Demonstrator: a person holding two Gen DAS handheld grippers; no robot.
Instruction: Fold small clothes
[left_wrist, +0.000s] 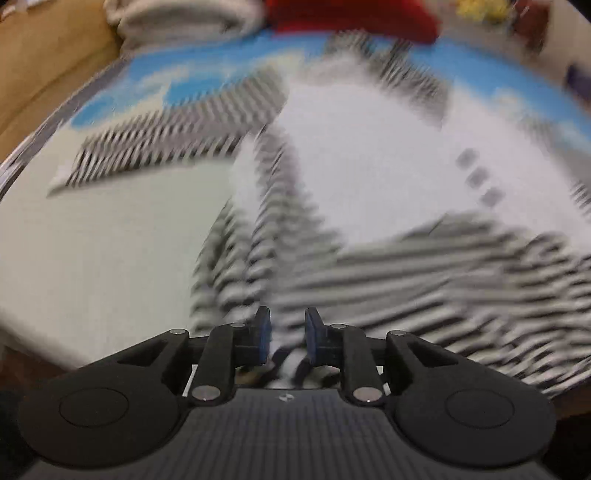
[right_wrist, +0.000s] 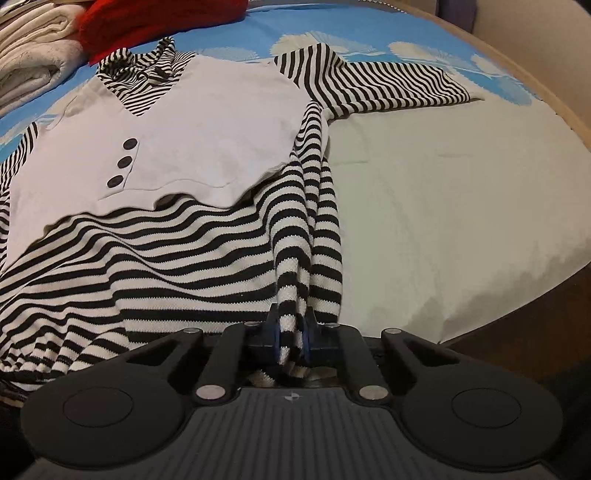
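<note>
In the left wrist view, badly blurred, the left gripper (left_wrist: 287, 338) had its blue pads standing apart with striped cloth bunched low between them; whether they pinched it I could not tell. The striped top (left_wrist: 369, 166) spread from 12 to 3 o'clock, with bare pale sheet (left_wrist: 110, 240) open at 9 o'clock.

In the right wrist view, the right gripper (right_wrist: 291, 341) was clenched on a gathered fold of the striped top (right_wrist: 207, 155)'s hem. Pale sheet (right_wrist: 443, 206) lay free at 3 o'clock; folded white towels (right_wrist: 29, 51) and a red garment (right_wrist: 155, 22) crowded 11 o'clock.
</note>
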